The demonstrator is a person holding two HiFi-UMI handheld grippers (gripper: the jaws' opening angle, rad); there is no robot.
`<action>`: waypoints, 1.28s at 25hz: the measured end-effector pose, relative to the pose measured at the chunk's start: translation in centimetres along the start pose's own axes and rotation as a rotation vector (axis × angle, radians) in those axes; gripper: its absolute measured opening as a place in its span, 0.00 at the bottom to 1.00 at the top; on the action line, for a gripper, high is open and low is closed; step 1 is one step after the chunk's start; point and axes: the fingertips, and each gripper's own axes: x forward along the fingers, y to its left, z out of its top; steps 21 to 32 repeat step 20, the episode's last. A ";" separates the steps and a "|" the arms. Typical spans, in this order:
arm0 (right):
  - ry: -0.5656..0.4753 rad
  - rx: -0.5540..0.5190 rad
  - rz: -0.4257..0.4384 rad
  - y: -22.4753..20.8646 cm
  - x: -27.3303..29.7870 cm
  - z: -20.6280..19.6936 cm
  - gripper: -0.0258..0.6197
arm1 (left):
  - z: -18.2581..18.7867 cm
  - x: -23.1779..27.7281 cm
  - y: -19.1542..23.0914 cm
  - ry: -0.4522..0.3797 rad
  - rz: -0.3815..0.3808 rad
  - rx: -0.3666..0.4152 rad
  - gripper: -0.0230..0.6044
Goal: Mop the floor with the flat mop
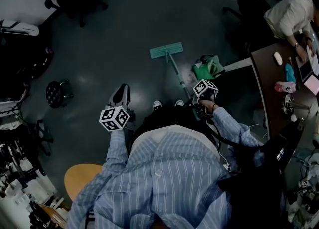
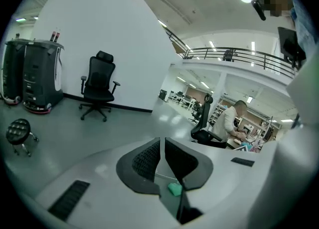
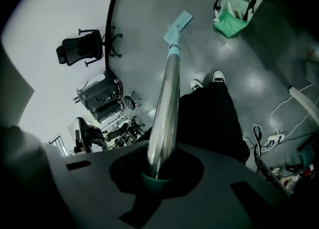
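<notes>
Two grippers, one loaded. I read the right gripper [image 3: 157, 173] as clamped on the flat mop's metal handle [image 3: 167, 103], right at its teal end cap. The handle runs out from the jaws and down to the floor. The left gripper [image 2: 160, 161] carries nothing: jaws drawn together with only a thin slit between the black pads. It is held out on the wearer's left, well apart from the mop.

The teal mop head [image 1: 166, 50] lies flat on the floor [image 1: 134, 24] ahead of the wearer's shoes [image 1: 157, 104], with the handle slanting back to the right gripper. A green bag [image 1: 209, 67] sits on the floor just right of the handle.

Floor: dark grey, smooth, glossy. Ceiling lights reflect as pale patches. I can't tell wet from dry.

Room: open office or lab.
- Black office chair [image 2: 99, 86] against a white wall, with a black cabinet-like machine [image 2: 37, 73] left of it.
- Small black stool [image 1: 58, 92] on the floor, left of the wearer.
- Curved dark desk [image 1: 264, 73] on the right, cluttered, with a seated person [image 1: 289, 16] working at it.
- Round wooden seat [image 1: 82, 178] by the wearer's left elbow.
- White cables and a power strip [image 3: 271, 136] on the floor to the right.
- The left gripper view shows a railed mezzanine [image 2: 234, 54] overhead and more desks beyond.
</notes>
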 end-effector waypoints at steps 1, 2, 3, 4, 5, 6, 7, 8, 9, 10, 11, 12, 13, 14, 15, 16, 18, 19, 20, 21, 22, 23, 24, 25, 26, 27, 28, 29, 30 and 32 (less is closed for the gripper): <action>-0.006 0.004 0.009 0.0 0.1 0.1 0.06 | -0.4 -0.6 0.6 -0.002 0.015 -0.009 0.09; -0.015 0.012 0.023 0.0 0.3 0.2 0.06 | -0.8 -1.2 1.2 -0.004 0.029 -0.021 0.09; -0.027 0.024 0.042 0.1 0.5 0.3 0.06 | -1.1 -1.8 1.8 -0.006 0.043 -0.034 0.09; -0.040 0.038 0.068 0.2 0.8 0.4 0.06 | -1.5 -2.5 2.3 -0.008 0.057 -0.047 0.09; -0.052 0.052 0.094 0.3 1.0 0.5 0.06 | -1.9 -3.2 2.8 -0.011 0.071 -0.060 0.09; -0.062 0.062 0.113 0.7 1.2 0.3 0.06 | -2.2 -3.9 3.2 -0.015 0.084 -0.073 0.09; -0.069 0.068 0.120 1.1 1.3 -0.1 0.06 | -2.6 -4.5 3.6 -0.020 0.096 -0.085 0.09; -0.073 0.070 0.119 1.5 1.3 -0.4 0.06 | -2.9 -5.1 4.0 -0.025 0.107 -0.096 0.09; -0.074 0.069 0.116 1.7 1.5 -0.6 0.06 | -3.2 -5.6 4.3 -0.030 0.117 -0.106 0.09; -0.073 0.067 0.110 1.7 1.6 -0.7 0.06 | -3.4 -6.1 4.5 -0.034 0.126 -0.114 0.09; -0.071 0.065 0.104 1.6 1.8 -0.7 0.06 | -3.6 -6.6 4.8 -0.038 0.134 -0.120 0.09; -0.069 0.064 0.100 1.4 2.0 -0.7 0.06 | -3.8 -7.0 4.9 -0.043 0.142 -0.126 0.09; -0.068 0.064 0.097 1.3 2.2 -0.7 0.06 | -3.9 -7.4 5.1 -0.048 0.148 -0.130 0.09; -0.070 0.064 0.095 1.3 2.2 -0.8 0.06 | -4.0 -7.7 5.2 -0.053 0.154 -0.133 0.09; -0.073 0.066 0.097 1.4 2.3 -1.0 0.06 | -4.1 -8.0 5.3 -0.058 0.158 -0.137 0.09; -0.077 0.070 0.101 1.5 2.5 -1.2 0.06 | -4.2 -8.3 5.4 -0.061 0.161 -0.141 0.09; -0.086 0.081 0.115 1.5 2.8 -1.4 0.06 | -4.3 -8.7 5.7 -0.066 0.165 -0.147 0.09; -0.090 0.088 0.122 1.6 3.1 -1.4 0.06 | -4.3 -8.9 5.8 -0.068 0.166 -0.149 0.09; -0.093 0.094 0.129 1.6 3.3 -1.5 0.06 | -4.4 -9.0 5.8 -0.070 0.166 -0.151 0.09; -0.093 0.094 0.129 1.6 3.3 -1.5 0.06 | -4.4 -9.0 5.8 -0.070 0.166 -0.151 0.09; -0.093 0.094 0.129 1.6 3.3 -1.5 0.06 | -4.4 -9.0 5.8 -0.070 0.166 -0.151 0.09; -0.093 0.094 0.129 1.6 3.3 -1.5 0.06 | -4.4 -9.0 5.8 -0.070 0.166 -0.151 0.09; -0.093 0.094 0.129 1.6 3.3 -1.5 0.06 | -4.4 -9.0 5.8 -0.070 0.166 -0.151 0.09; -0.093 0.094 0.129 1.6 3.3 -1.5 0.06 | -4.4 -9.0 5.8 -0.070 0.166 -0.151 0.09; -0.093 0.094 0.129 1.6 3.3 -1.5 0.06 | -4.4 -9.0 5.8 -0.070 0.166 -0.151 0.09; -0.093 0.094 0.129 1.6 3.3 -1.5 0.06 | -4.4 -9.0 5.8 -0.070 0.166 -0.151 0.09; -0.093 0.094 0.129 1.6 3.3 -1.5 0.06 | -4.4 -9.0 5.8 -0.070 0.166 -0.151 0.09; -0.093 0.094 0.129 1.6 3.3 -1.5 0.06 | -4.4 -9.0 5.8 -0.070 0.166 -0.151 0.09; -0.093 0.094 0.129 1.6 3.3 -1.5 0.06 | -4.4 -9.0 5.8 -0.070 0.166 -0.151 0.09; -0.093 0.094 0.129 1.6 3.3 -1.5 0.06 | -4.4 -9.0 5.8 -0.070 0.166 -0.151 0.09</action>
